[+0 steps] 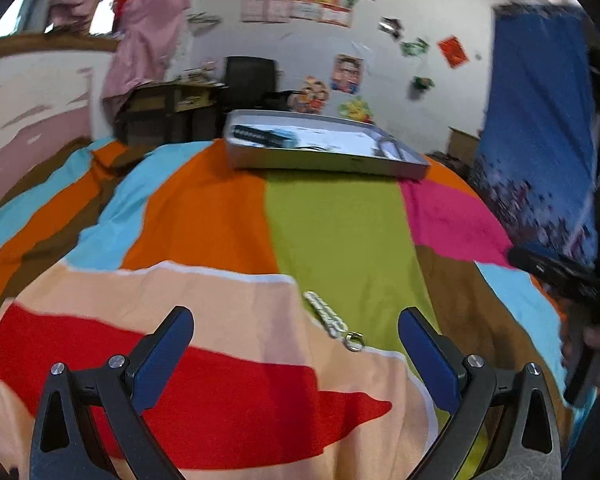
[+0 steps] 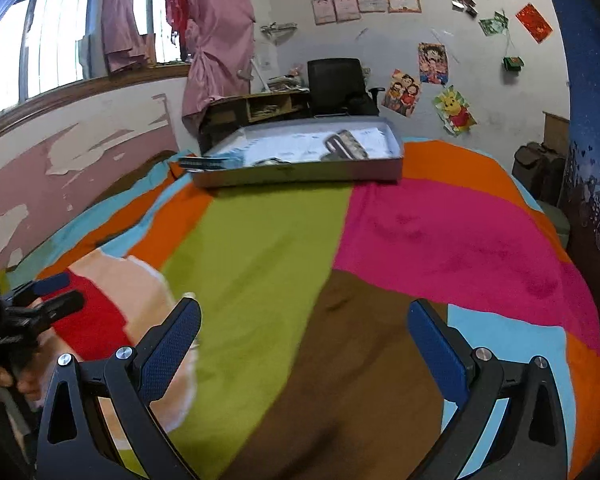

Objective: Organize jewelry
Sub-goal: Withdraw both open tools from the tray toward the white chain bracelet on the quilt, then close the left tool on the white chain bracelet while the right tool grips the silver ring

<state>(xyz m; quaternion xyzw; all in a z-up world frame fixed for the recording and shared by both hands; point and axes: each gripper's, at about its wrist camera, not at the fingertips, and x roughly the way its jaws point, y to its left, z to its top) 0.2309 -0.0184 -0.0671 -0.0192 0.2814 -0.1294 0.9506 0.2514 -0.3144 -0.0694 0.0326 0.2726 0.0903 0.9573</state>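
A silver chain bracelet (image 1: 326, 313) and a small silver ring (image 1: 355, 340) lie on the multicoloured bedspread (image 1: 340, 232), just ahead of my left gripper (image 1: 296, 322), which is open and empty. A grey shallow box (image 1: 324, 160) holding several jewelry pieces sits at the far side of the bed; it also shows in the right wrist view (image 2: 300, 172). My right gripper (image 2: 304, 318) is open and empty above the brown and green stripes. The left gripper (image 2: 56, 292) shows at the left edge of the right wrist view. The bracelet is mostly hidden behind my right gripper's left finger.
A desk with a black office chair (image 2: 334, 86) stands behind the bed. A window with pink curtains (image 2: 216, 40) is at the left. A blue panel (image 1: 540, 120) stands at the right of the bed. Posters hang on the far wall.
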